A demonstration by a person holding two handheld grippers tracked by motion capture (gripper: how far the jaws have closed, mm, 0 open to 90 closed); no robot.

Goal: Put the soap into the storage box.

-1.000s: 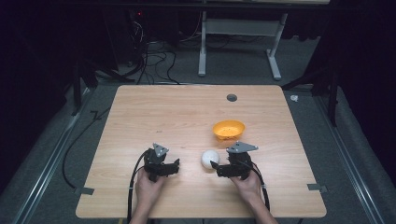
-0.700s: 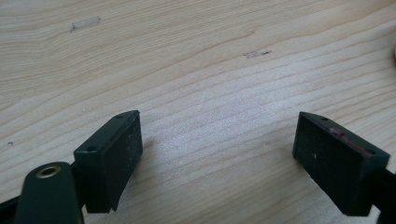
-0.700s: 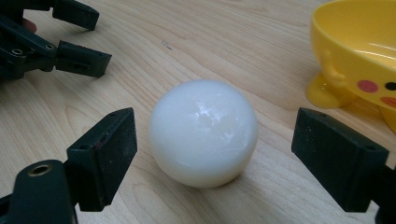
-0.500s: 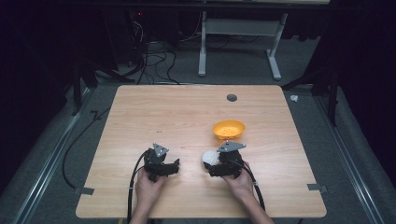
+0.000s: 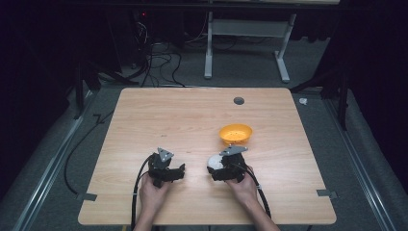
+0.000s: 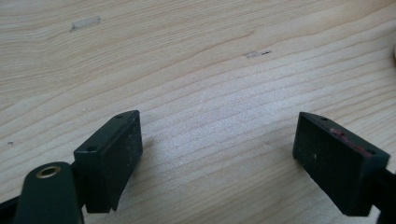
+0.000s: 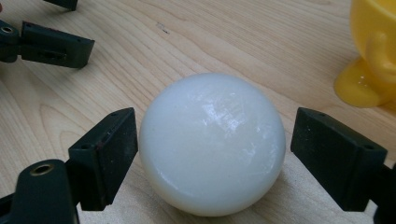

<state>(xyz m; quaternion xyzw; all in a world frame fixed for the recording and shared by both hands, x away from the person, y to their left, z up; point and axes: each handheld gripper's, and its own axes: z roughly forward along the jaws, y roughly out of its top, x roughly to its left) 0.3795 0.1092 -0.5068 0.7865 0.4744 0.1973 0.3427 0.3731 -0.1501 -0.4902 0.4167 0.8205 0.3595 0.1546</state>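
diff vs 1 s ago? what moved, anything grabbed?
The right gripper slid left along the table to the glossy white ball, which now sits between its open jaws; the left jaw looks to touch it, the right stands apart, so nothing is clamped yet. The ball itself has not visibly moved. The left gripper stayed put, open over bare wood, and the yellow plastic bowl stayed as it was.

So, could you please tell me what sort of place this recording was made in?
Most likely a lab or workshop set up for recording. A bare wooden table stands on grey carpet in a dark room, loose cables trail on the floor behind it, and a person works two hand-held grippers.
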